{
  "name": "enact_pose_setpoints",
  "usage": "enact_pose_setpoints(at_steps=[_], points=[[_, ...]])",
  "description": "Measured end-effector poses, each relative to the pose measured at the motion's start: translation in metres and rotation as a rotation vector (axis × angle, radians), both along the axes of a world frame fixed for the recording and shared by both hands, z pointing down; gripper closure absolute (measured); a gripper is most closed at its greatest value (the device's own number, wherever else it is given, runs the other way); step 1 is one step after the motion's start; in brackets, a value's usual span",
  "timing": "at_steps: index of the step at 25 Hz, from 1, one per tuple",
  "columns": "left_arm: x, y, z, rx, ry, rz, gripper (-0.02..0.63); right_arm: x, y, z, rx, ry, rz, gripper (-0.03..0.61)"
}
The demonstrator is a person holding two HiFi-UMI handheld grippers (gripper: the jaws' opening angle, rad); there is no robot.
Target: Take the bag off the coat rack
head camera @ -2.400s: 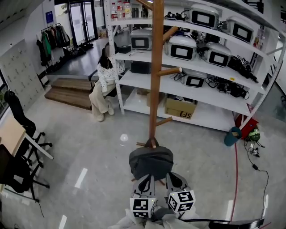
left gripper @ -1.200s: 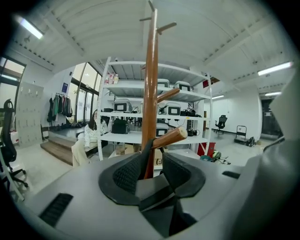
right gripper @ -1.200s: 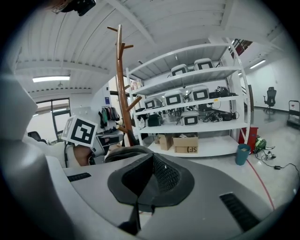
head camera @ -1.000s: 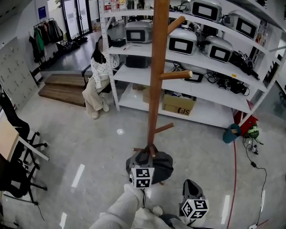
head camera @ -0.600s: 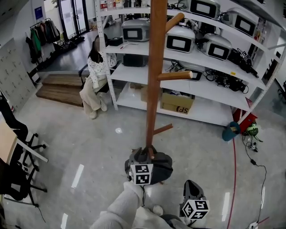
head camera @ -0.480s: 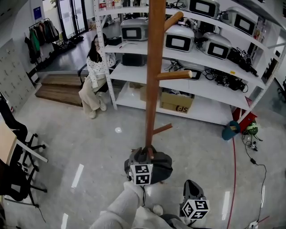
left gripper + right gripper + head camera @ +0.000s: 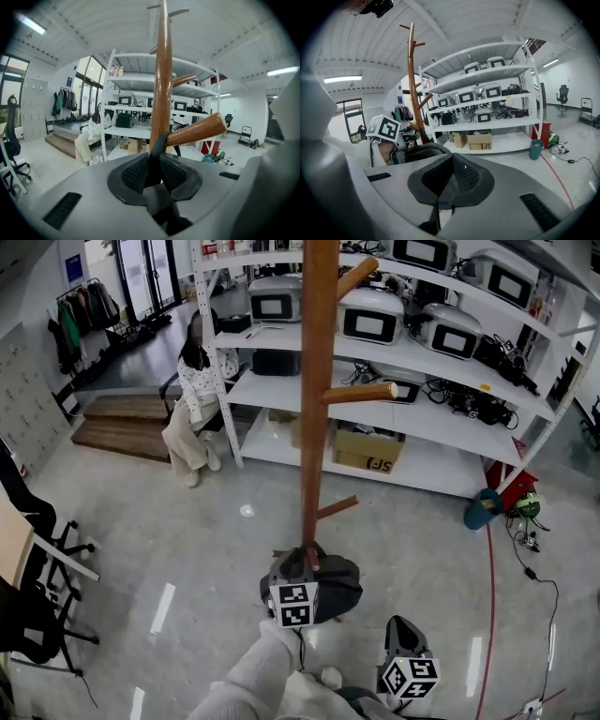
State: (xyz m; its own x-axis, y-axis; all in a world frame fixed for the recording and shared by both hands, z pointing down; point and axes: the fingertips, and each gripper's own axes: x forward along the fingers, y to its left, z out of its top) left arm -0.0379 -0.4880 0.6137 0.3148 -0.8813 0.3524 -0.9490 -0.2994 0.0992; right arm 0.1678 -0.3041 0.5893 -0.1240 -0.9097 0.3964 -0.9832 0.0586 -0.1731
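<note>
A dark grey bag [image 7: 328, 582] hangs low on the wooden coat rack [image 7: 313, 409]. Its black strap [image 7: 157, 149] is looped over a peg [image 7: 197, 131] close to the pole [image 7: 162, 84]. My left gripper [image 7: 300, 566] is at the top of the bag. In the left gripper view its jaws [image 7: 153, 161] are closing, and their pads press on the strap just below the peg. My right gripper [image 7: 401, 626] hangs lower and to the right, apart from the bag. Its jaws [image 7: 452, 161] are shut with nothing in them. In that view the bag [image 7: 423, 151] and the left gripper's marker cube [image 7: 384, 127] lie to the left.
A white shelf unit [image 7: 441, 442] with grey devices and cardboard boxes stands behind the rack. A person sits on a chair [image 7: 192, 399] at its left end. Office chairs [image 7: 37, 549] stand at the left. A teal bin [image 7: 482, 510] and a red cable [image 7: 489, 596] are on the floor at the right.
Both grippers hung low below the bag at first. The left one has since risen to the strap at the peg and has stayed there. The right one holds its place.
</note>
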Motion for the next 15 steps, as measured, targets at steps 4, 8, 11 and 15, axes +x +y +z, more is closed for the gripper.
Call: enact_pose_setpoints(at_steps=[4,8,11,15], points=[[-0.001,0.001,0.001,-0.004,0.012,-0.01,0.559,0.002,0.003,0.0,0.0,0.001,0.004,0.566],[0.0,0.004,-0.005,-0.013,0.033,-0.019,0.569,-0.001,0.005,-0.001,0.002,-0.005,-0.004,0.566],[0.001,0.008,-0.012,0.001,0.037,-0.015,0.574,0.0,0.006,-0.001,0.002,-0.008,-0.002,0.566],[0.003,0.013,-0.021,0.032,0.025,-0.01,0.58,0.002,0.007,-0.001,0.004,-0.012,-0.003,0.566]])
